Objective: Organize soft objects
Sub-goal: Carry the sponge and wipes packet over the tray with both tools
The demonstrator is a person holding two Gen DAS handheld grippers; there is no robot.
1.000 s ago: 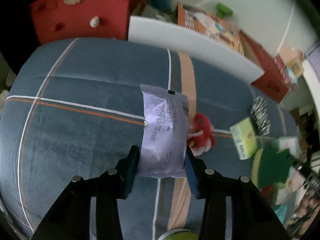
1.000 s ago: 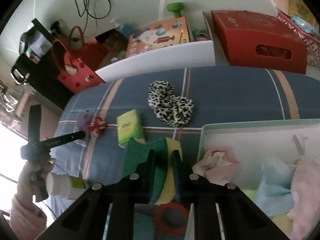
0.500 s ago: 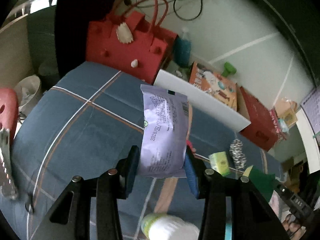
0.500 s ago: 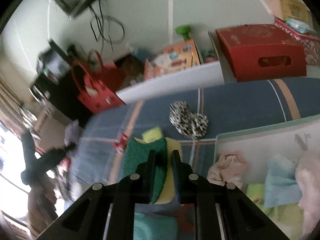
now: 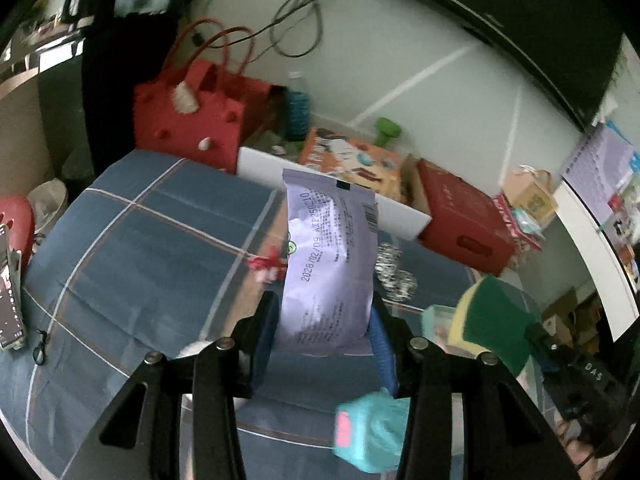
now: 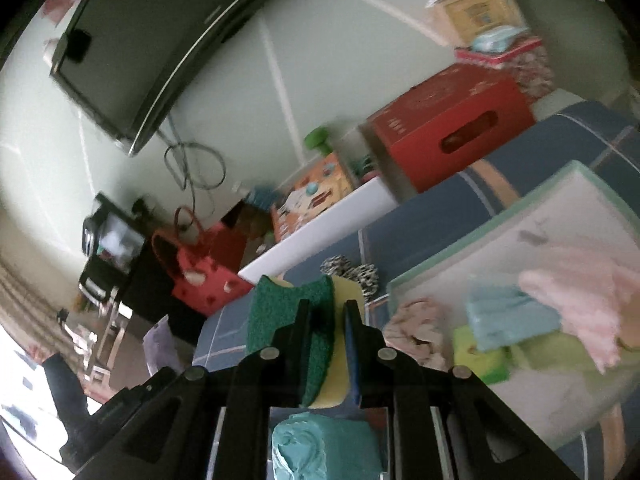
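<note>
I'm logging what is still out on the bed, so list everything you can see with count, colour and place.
purple packet: one, lilac, printed, clamped upright in the left gripper.
sponge: one, green on yellow, clamped in the right gripper.
leopard scrunchie: one, black and white, on the bedspread.
red bow: one, red and white, on the bedspread, blurred.
storage bin: one, pale green rim, on the bed, holding pink, blue and green cloths.
bedspread: one, blue with stripes.
red felt bag: one, beyond the bed.
red box: one, by the wall.
left gripper: black, blue pads.
right gripper: black.
</note>
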